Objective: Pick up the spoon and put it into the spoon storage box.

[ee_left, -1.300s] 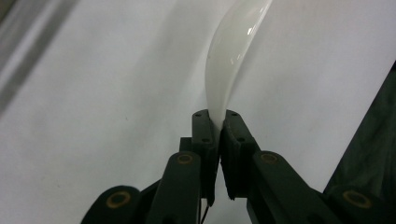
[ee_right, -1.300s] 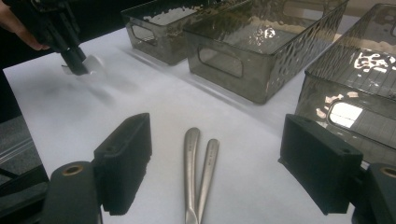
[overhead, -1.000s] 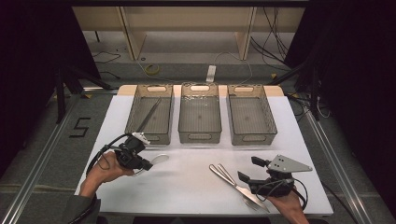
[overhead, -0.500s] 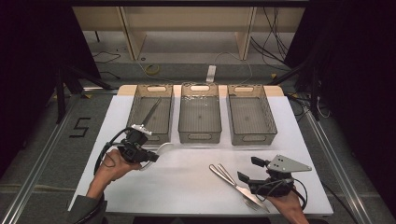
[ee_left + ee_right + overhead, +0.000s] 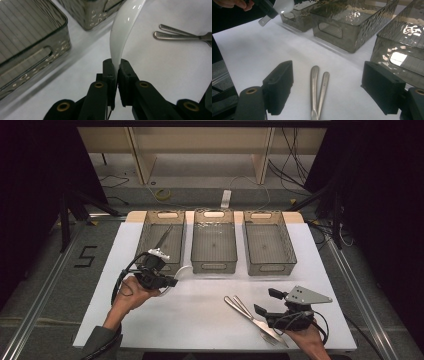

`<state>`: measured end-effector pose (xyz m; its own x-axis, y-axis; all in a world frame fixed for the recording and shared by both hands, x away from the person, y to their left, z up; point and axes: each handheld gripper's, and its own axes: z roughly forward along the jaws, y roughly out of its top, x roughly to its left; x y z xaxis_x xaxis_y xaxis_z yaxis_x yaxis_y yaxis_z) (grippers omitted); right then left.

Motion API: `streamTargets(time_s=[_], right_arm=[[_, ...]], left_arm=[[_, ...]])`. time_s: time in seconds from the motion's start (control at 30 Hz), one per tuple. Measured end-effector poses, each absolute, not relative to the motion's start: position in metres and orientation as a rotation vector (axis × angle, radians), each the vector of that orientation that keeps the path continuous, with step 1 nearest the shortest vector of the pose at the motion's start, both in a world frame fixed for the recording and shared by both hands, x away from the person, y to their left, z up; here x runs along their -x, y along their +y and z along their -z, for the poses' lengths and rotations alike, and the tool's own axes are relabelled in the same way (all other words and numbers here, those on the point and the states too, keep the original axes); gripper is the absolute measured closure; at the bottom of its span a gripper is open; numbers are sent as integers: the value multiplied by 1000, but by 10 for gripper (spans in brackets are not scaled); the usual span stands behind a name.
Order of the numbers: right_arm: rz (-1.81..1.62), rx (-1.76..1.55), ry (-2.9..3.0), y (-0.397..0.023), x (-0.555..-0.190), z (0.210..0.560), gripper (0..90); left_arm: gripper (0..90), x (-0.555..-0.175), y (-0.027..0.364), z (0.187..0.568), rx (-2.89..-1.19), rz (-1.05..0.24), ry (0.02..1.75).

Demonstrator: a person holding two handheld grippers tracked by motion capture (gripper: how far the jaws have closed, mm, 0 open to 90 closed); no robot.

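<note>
The right gripper point(image 5: 264, 302) rests at the near right of the white table point(image 5: 200, 320), its jaws spread wide with nothing pinched; in the right gripper view point(image 5: 327, 90) the two metal handles point(image 5: 318, 87) lie on the table between the open pads without touching them. Those handles belong to two pieces of metal cutlery point(image 5: 250, 312) lying side by side just left of that gripper, one ending in fork tines at the near edge.

The left gripper point(image 5: 172, 281) is held above the table's left part, jaws pressed together on the handle of a white plastic spoon point(image 5: 122, 37). In the left gripper view point(image 5: 115, 68) the pads pinch the spoon's handle end, and the spoon curves up and away from them. From above, the spoon point(image 5: 182, 271) reaches toward the gap between the left bin and the middle one, its bowl just before the front walls.

Farther back stand three smoky transparent bins in a row: the left bin point(image 5: 145, 240), with a long dark utensil point(image 5: 162, 237) lying slantwise inside, the middle bin point(image 5: 214, 265) and the right bin point(image 5: 267, 267). Beyond the table lie cables on the floor.
</note>
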<state>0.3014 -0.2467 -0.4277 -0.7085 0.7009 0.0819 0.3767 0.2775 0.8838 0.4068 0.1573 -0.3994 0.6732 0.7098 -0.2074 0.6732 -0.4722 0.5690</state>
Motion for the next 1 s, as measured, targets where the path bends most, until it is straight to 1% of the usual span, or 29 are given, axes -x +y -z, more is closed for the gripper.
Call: streamTargets(time_s=[0.2, 0.47, 0.8, 1.0], right_arm=[[-1405, -989, 2230, -247, -302, 428, 261], [-1407, -989, 2230, -247, -302, 428, 261], [-1410, -992, 2231, -247, -303, 429, 261], [-1410, -992, 2231, -248, -302, 428, 261]], left_arm=[[844, -417, 146, 392, -2220, -82, 1047], [844, -439, 129, 379, -2201, -130, 1035], [844, -465, 129, 368, -2178, -149, 1061], [844, -482, 125, 372, -2173, -153, 1081]])
